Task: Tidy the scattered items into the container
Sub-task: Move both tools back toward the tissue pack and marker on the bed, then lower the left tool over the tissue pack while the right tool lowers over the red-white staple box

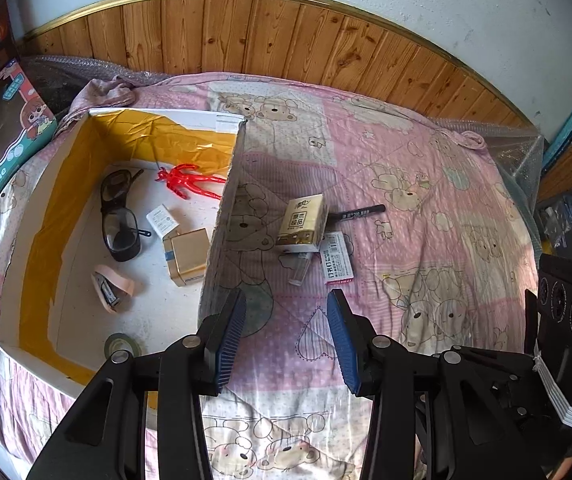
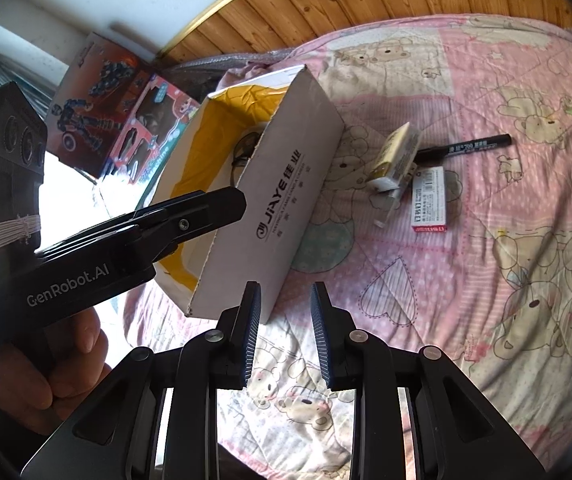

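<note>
Both claws apart, empty: left claw point(image 1: 286, 316), right claw point(image 2: 286, 312). Tissue pack point(image 1: 301, 220) at 12 o'clock overlaps pen point(image 1: 360, 211); grab may drag both.

In the right wrist view, the tall white cardboard wall point(image 2: 281, 196) of the open box hides nearly everything inside it; only a dark curved rim point(image 2: 241, 148) shows above that wall, too little to identify. Just right of the box, the gold tissue packet point(image 1: 301, 222) lies over one end of the black marker pen point(image 1: 360, 211) and over the top of a small clear plastic bottle point(image 1: 300, 270). The fine print on the white staple carton point(image 1: 338, 258) beside the packet is too small to read. Inside the box, the grey tape roll point(image 1: 122, 346) is partly covered by the left gripper's black frame.
</note>
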